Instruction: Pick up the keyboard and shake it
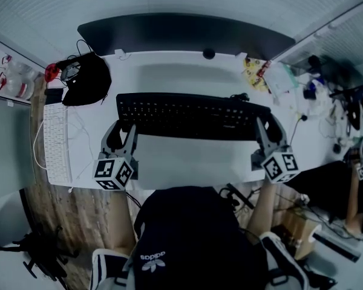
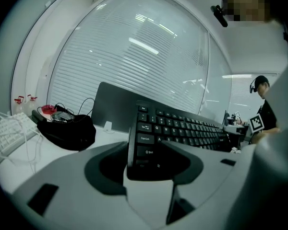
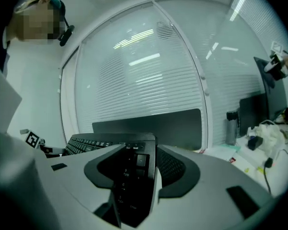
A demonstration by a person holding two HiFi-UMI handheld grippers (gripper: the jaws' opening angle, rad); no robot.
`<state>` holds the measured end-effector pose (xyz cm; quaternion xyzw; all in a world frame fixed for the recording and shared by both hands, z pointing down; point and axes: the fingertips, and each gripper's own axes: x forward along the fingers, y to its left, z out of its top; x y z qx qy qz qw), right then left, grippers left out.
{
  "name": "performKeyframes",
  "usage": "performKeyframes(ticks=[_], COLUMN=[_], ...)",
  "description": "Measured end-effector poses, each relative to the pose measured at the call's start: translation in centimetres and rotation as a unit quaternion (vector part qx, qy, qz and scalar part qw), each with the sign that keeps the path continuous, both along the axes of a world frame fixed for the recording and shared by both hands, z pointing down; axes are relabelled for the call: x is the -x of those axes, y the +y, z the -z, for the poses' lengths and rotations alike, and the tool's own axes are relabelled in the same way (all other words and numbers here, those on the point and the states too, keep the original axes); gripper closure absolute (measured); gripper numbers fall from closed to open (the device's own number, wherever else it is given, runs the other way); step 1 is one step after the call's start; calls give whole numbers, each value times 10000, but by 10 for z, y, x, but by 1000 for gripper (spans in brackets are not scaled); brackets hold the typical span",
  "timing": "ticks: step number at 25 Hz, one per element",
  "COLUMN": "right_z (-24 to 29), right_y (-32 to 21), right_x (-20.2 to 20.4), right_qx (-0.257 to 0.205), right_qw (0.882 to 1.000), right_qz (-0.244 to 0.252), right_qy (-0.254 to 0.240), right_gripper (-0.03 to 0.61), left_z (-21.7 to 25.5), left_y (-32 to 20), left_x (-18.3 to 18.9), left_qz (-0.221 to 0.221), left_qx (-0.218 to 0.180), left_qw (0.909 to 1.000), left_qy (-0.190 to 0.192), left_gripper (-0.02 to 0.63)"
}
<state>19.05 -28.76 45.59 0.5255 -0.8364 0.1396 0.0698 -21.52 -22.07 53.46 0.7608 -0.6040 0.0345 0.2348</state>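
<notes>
A long black keyboard [image 1: 190, 115] lies across the middle of the white desk [image 1: 187, 162], held at both ends. My left gripper [image 1: 122, 133] is shut on its left end, and in the left gripper view the keyboard [image 2: 182, 128] stands tilted on edge between the jaws. My right gripper [image 1: 265, 132] is shut on its right end, where the number-pad end of the keyboard [image 3: 134, 176] sits between the jaws. Whether the keyboard touches the desk I cannot tell.
A dark monitor [image 1: 187, 35] stands behind the keyboard. A black bag [image 1: 86, 80] with cables lies at the back left, and a white keyboard [image 1: 56, 144] on the left edge. Cluttered small items [image 1: 278, 77] sit at the right. A person [image 1: 193, 240] sits below.
</notes>
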Motion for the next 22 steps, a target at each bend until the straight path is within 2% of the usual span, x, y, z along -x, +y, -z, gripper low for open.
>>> performKeyframes(ticks=[3, 8, 12, 17, 22], right_z=[21, 66, 78, 114, 154], right_y=[-1, -2, -3, 1, 5], right_x=[-1, 12, 6, 14, 26], right_qx=[-314, -833, -1044, -1384, -1440], right_qw=[9995, 9960, 9945, 9898, 9873], right_qz=[-20, 135, -3, 97, 152], right_qy=[-67, 294, 55, 308, 655], right_gripper=[383, 383, 383, 383, 383], left_z=[23, 56, 80, 105, 132], left_y=[-6, -14, -20, -19, -13], left_x=[2, 9, 13, 14, 21], left_qz=[-9, -77, -117, -177, -147], left_qx=[-317, -742, -1039, -1368, -1714], left_qw=[9995, 9972, 9945, 9904, 9851], left_qy=[2, -12, -60, -41, 24], left_gripper=[411, 411, 411, 411, 411])
